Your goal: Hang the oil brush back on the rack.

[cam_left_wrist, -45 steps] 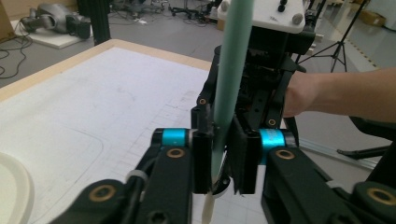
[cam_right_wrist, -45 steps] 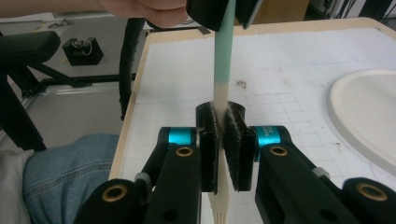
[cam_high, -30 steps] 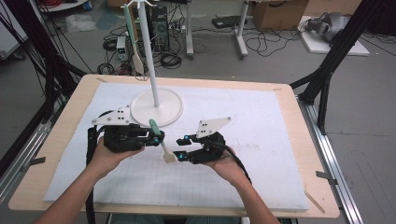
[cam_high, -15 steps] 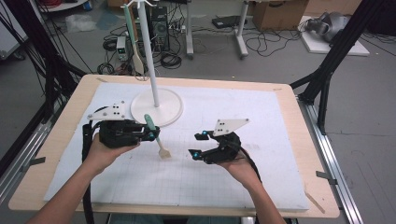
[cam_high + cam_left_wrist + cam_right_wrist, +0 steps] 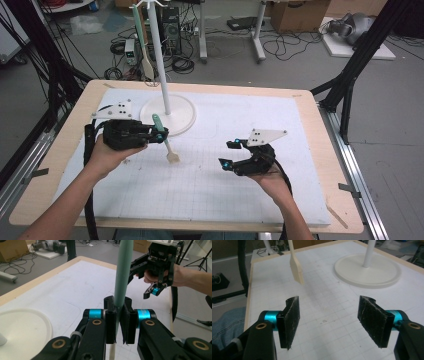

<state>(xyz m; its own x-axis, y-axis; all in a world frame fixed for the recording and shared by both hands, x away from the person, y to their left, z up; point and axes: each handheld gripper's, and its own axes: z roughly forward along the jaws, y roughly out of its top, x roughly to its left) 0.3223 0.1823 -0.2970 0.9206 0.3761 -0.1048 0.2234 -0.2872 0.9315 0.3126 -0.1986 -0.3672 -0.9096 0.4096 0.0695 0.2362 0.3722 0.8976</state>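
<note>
We pinch the spatula [image 5: 163,139] by its green handle in our left gripper [image 5: 159,134], blade hanging above the mat [image 5: 250,115], near the stand base [image 5: 180,114]. Our right gripper [image 5: 227,153] is spread wide, well apart.

right gripper [image 5: 226,154] let go, drawn away from spatula [image 5: 164,139], jaws apart

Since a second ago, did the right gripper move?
Yes. The right gripper has moved away from the white stand base, toward the table's right side.
</note>
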